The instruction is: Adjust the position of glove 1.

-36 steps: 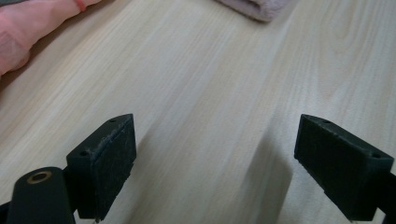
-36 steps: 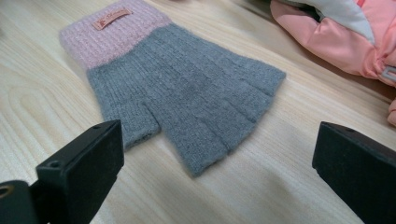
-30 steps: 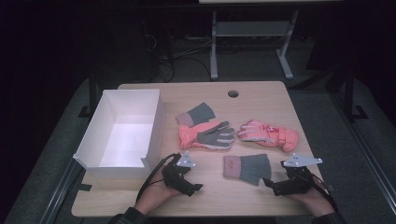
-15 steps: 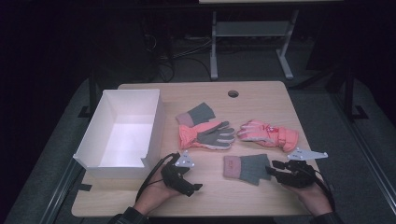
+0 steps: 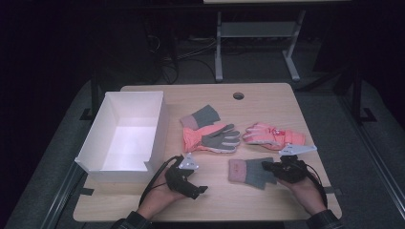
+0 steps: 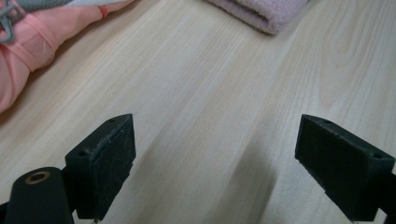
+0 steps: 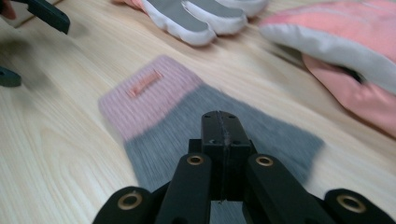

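Your right hand-held gripper (image 5: 267, 166) has just been closing, and in the right gripper view its jaws are now clamped together with the grey end of the small knit glove (image 7: 205, 116) at or under their tips; the pads meet so tightly that I cannot tell whether any fabric is caught between them. That glove lies flat on the bench (image 5: 267, 102) near the front edge, pink cuff pointing toward your left hand, grey end toward your right. Taking it by the grey end makes sense, since the cuff would then hang free when lifted.

Your left hand-held gripper (image 5: 198, 190) is released, its jaws wide apart over bare wood in the left gripper view, holding nothing. It rests just in front of the white box (image 5: 157, 124), probably waiting its turn.

Beyond the knit glove, the orange glove with grey palm (image 5: 212, 138) lies mid-bench, with a second knit glove (image 5: 203, 116) tucked against its far side. The pink ski glove (image 5: 270, 135) sits just behind your right hand, close enough to snag if you lift straight back.

The box stands open at the left edge. Between it and the knit glove the front strip of the bench is open except for your left hand, so that is likely the easiest path.
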A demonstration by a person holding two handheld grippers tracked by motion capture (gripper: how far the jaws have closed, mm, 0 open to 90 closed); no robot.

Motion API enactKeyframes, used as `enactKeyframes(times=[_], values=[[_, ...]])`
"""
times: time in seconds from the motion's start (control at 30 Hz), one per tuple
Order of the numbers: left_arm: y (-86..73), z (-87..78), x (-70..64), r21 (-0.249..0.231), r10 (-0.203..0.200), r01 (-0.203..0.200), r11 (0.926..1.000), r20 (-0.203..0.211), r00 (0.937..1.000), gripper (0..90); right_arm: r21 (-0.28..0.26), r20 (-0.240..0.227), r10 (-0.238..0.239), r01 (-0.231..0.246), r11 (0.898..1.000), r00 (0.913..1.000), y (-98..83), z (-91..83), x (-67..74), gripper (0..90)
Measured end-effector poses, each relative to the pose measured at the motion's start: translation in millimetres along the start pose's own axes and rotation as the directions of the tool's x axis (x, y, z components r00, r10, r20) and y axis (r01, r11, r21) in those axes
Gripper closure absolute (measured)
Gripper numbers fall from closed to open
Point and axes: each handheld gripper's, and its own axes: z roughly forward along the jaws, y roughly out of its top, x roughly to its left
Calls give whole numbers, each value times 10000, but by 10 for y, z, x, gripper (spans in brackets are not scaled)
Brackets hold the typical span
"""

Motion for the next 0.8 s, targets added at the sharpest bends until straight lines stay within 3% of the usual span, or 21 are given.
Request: enactKeyframes(times=[0.07, 0.37, 0.8], values=[[6, 2, 19, -2, 95, -95, 10000, -60, 9999, 117, -98, -146, -237, 236, 9997, 9996, 101, 88, 49, 900], [5, -4, 10, 60, 329, -329, 9994, -55, 9994, 117, 117, -472, -390, 396, 9991, 9981, 324, 379, 140, 900], [7, -15, 7, 57, 371, -371, 9993, 17, 9993, 118, 802, -474, -723, 760, 9939, 9963, 467, 818, 239, 900]])
